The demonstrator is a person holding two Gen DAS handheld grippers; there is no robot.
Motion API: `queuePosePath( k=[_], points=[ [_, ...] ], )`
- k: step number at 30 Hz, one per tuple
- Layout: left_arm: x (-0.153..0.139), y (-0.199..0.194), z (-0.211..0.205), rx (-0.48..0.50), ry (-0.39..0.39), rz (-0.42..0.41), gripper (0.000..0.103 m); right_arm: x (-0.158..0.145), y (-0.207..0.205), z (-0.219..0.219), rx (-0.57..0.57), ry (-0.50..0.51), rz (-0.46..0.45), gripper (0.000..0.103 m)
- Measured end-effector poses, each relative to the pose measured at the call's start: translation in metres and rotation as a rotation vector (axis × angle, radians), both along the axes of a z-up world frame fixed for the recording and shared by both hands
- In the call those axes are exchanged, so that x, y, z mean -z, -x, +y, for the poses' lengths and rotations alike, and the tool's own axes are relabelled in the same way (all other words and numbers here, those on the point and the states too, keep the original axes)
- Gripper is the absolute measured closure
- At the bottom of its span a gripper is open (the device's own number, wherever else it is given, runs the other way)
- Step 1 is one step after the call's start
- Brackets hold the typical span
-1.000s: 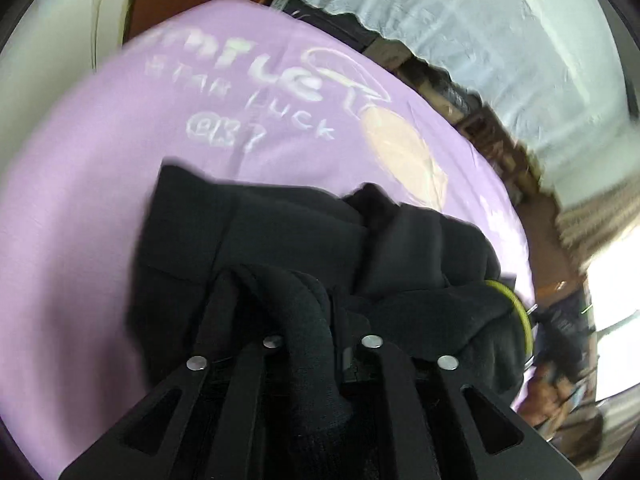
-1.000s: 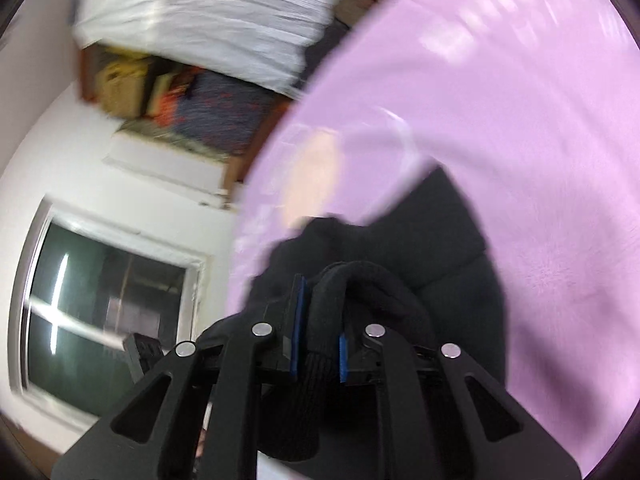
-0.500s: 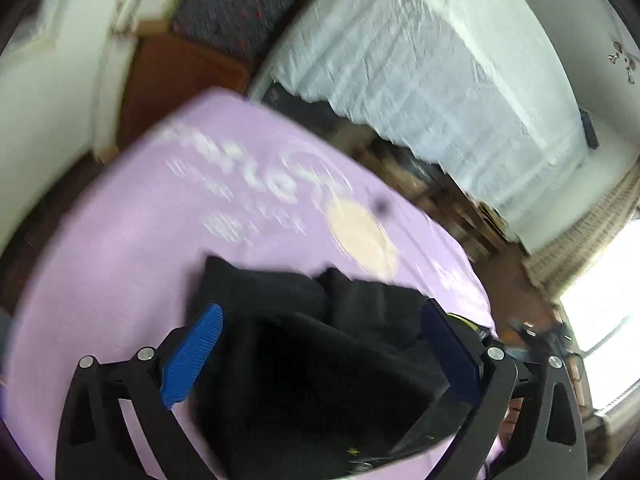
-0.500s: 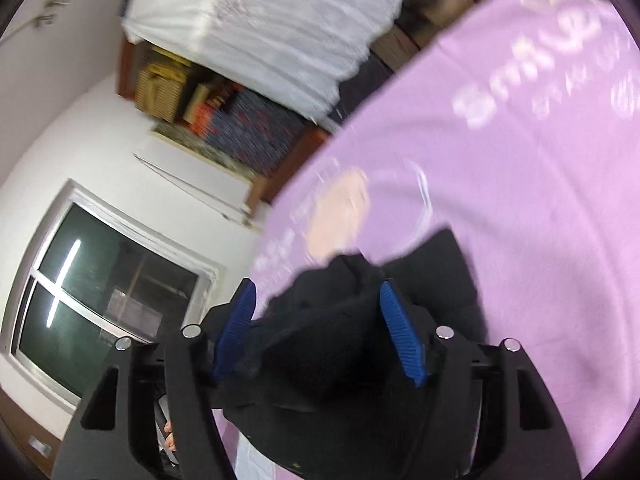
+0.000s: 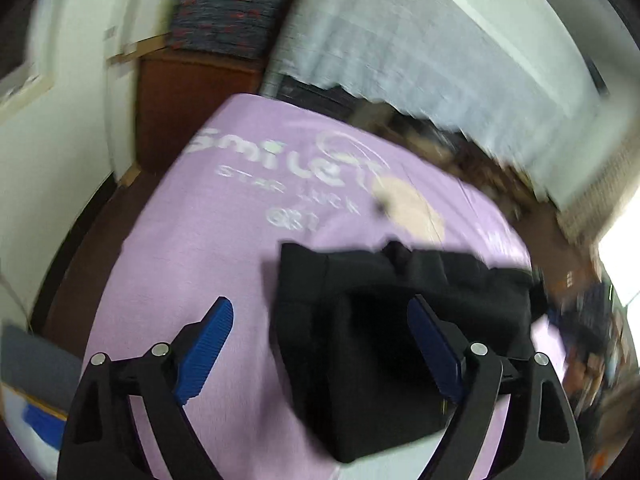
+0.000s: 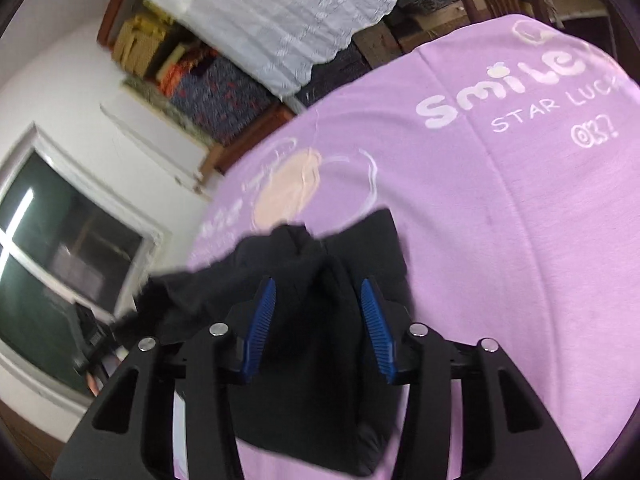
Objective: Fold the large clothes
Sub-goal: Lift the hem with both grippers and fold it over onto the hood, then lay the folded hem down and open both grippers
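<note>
A black garment (image 5: 380,340) lies folded in a thick pile on a purple bed sheet (image 5: 224,220) printed with white "Smile" lettering. My left gripper (image 5: 320,308) hovers above the pile's left edge, its jaws wide apart and closing, with nothing pinched. One blue pad (image 5: 208,336) shows over bare sheet, the other over the black cloth. In the right wrist view the black garment (image 6: 372,240) sits low on the purple sheet (image 6: 500,260). My right gripper (image 6: 318,286) stands over a raised hump of cloth, jaws half apart and closing. I see no pad pressing on the cloth.
Past the bed's far edge stand a brown wooden cabinet (image 5: 188,104) and a stack of patterned blankets (image 6: 216,88). A white lace cloth (image 5: 400,40) hangs behind. A dark window (image 6: 52,260) is on the left wall. The sheet's right part (image 6: 560,320) is bare.
Both grippers were shut on bunched black cloth a second ago; both have let go, opened and lifted back. Since half a second ago the right jaws have narrowed again.
</note>
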State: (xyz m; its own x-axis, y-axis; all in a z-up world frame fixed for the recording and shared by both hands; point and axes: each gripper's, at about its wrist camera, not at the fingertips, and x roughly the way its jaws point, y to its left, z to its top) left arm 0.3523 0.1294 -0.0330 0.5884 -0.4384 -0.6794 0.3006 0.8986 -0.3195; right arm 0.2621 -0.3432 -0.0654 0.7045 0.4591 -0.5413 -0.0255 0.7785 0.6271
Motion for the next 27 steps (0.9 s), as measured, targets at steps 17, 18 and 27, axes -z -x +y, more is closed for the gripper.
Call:
queuePosePath(
  k=[17,18,27],
  points=[
    [0.018,-0.085,-0.040,-0.200,-0.004,0.159,0.013,-0.019,-0.053,0.022,0.024,-0.064,-0.046,0.054],
    [0.018,-0.084,-0.035,-0.201,0.031,0.162,0.013,-0.014,-0.049,0.016,0.037,-0.112,-0.050,0.047],
    [-0.010,-0.079,-0.099,-0.099,-0.041,0.050,0.014,-0.007,-0.057,0.031,0.065,-0.063,-0.026,0.061]
  ],
)
